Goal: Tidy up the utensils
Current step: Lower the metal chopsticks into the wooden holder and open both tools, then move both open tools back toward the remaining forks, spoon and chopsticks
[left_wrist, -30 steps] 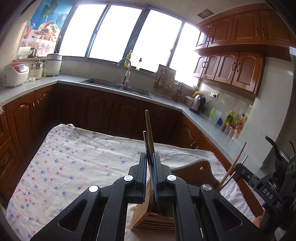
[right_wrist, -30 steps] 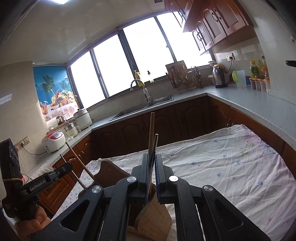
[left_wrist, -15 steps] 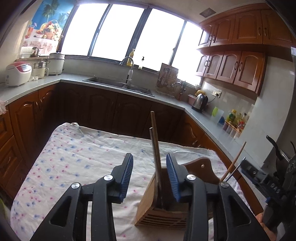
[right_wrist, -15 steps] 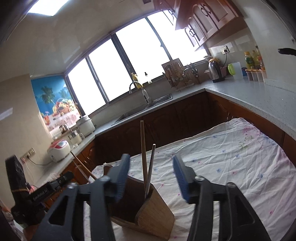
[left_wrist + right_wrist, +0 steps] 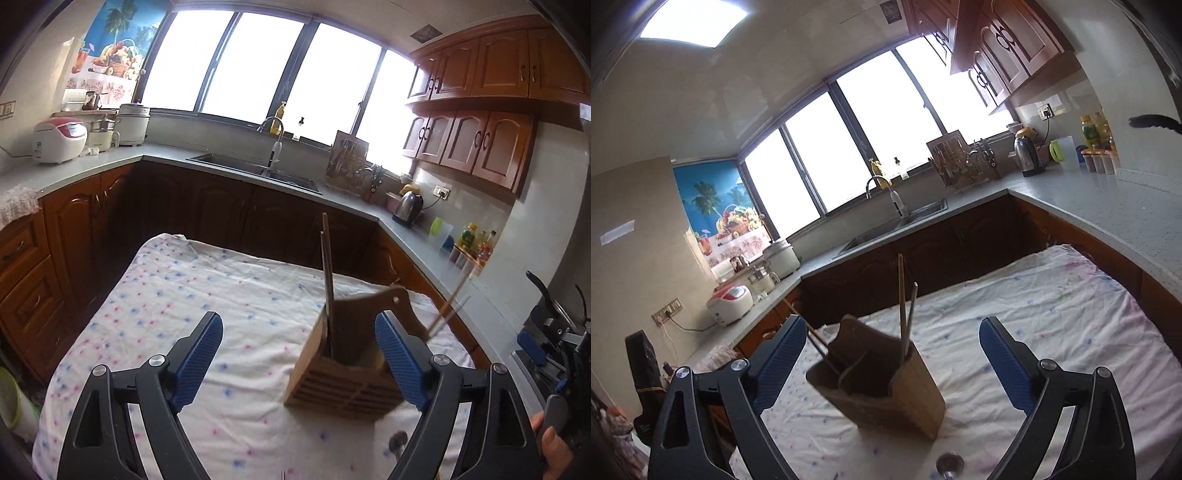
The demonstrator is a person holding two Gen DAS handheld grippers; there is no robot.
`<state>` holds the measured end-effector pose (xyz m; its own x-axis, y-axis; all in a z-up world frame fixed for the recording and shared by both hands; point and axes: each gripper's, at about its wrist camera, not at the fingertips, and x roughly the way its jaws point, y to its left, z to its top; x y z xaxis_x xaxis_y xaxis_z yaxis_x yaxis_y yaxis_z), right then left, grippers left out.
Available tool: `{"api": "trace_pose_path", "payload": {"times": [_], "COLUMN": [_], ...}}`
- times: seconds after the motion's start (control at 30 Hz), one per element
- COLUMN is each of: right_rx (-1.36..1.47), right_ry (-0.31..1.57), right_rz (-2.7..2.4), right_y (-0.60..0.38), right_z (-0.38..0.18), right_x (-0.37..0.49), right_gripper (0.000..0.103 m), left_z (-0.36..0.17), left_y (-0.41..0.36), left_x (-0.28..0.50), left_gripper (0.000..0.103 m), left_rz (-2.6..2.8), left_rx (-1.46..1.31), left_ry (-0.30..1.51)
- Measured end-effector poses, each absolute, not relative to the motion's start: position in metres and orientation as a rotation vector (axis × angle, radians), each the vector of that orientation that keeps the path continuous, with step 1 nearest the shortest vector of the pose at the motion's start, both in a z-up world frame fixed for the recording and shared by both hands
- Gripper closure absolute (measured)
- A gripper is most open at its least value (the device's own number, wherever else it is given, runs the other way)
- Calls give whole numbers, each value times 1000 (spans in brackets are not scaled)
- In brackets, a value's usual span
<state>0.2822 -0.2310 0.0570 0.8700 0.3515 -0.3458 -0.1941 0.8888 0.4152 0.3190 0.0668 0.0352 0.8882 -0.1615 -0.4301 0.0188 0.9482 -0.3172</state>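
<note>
Floral-cloth table (image 5: 155,295): left gripper (image 5: 299,354) and right gripper (image 5: 892,360) have just been opening, now wide, empty. Risk: bumping the slatted wooden utensil holder (image 5: 343,384) between the jaws topples its leaning wooden sticks (image 5: 905,299).

Rice cooker (image 5: 59,142), kettle (image 5: 410,205) and sink (image 5: 255,170) line the counter (image 5: 413,240).

A wooden holder (image 5: 345,373) with slatted sides stands upright on the cloth. Two chopsticks (image 5: 327,280) stand near-vertical in one compartment — another pair (image 5: 447,308) leans outward from a different one. A spoon bowl (image 5: 950,462) lies just before it.
</note>
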Motion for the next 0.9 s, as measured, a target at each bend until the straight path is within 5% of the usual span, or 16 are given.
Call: {"api": "trace_pose_path", "payload": {"times": [0.9], "right_rx": [358], "right_ry": [591], "right_rz": [204], "right_y": [-274], "right_z": [5], "right_x": [158], "right_gripper": [5], "left_z": [26], "left_y": [72], "left_x": [176], "left_gripper": [16], "left_rz": [-84], "left_rx": [-315], "left_ry": [621]}}
